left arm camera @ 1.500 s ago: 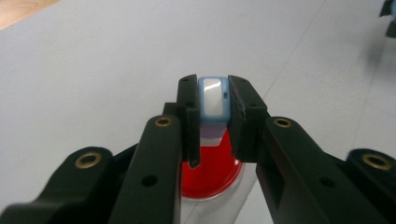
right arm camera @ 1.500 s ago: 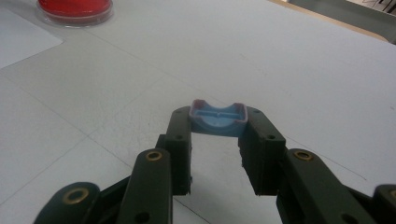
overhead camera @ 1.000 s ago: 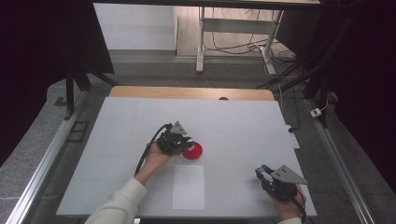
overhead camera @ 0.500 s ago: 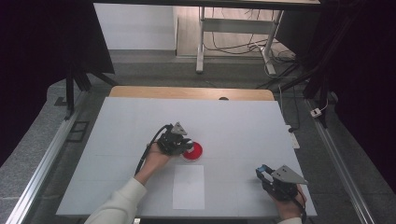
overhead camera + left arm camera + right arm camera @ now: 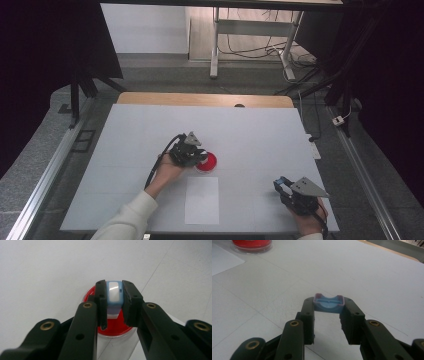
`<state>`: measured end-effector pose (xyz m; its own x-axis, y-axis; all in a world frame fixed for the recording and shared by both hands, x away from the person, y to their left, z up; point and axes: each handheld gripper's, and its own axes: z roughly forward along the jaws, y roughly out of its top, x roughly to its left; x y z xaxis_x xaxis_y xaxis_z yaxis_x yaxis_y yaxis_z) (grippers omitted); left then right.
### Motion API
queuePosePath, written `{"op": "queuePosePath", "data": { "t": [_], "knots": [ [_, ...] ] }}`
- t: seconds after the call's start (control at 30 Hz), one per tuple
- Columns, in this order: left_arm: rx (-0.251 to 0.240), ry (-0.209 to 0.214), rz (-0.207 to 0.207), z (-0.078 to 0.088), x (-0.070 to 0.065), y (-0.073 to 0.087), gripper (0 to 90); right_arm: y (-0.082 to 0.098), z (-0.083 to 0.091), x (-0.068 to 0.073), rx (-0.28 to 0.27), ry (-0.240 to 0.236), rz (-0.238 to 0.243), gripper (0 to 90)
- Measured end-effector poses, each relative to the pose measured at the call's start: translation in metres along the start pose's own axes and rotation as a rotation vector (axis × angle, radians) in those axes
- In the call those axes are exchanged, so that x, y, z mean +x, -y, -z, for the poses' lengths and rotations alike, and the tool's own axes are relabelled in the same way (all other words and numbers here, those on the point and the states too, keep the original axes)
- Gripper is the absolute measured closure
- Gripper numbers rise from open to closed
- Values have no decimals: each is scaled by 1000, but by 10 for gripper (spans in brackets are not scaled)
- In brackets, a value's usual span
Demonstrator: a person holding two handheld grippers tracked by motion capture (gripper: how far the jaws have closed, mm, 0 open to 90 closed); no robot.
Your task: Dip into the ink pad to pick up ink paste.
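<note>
A round red dish lies near the middle of the white table. My left gripper hangs just over it, shut on a small light-blue block with a white face; the block's lower end is over the red surface, and whether it touches I cannot tell. At the front right, my right gripper sits low over the table, shut on a blue cap-like piece with a pinkish rim. In the right gripper view the red dish lies at the far left.
A white sheet of paper lies flat in front of the dish, between my two hands. A wooden strip runs along the table's far edge. Metal rails flank the table on both sides.
</note>
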<state>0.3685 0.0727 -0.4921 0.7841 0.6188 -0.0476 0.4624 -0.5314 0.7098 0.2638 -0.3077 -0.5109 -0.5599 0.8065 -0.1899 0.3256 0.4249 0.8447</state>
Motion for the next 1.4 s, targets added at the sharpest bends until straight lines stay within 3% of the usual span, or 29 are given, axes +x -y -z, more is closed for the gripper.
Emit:
{"op": "queuePosePath", "data": {
  "t": [0.27, 0.43, 1.4],
  "knots": [
    [1, -4, -6, -1, -1, 0, 753, 0, 0, 1, 2, -2, 2, 649],
    [19, -19, -34, -2, -3, 0, 755, 0, -1, 1, 5, -3, 3, 649],
    [2, -16, -12, 1, -2, 0, 754, 0, -1, 2, -1, -10, 5, 649]
  ]
}}
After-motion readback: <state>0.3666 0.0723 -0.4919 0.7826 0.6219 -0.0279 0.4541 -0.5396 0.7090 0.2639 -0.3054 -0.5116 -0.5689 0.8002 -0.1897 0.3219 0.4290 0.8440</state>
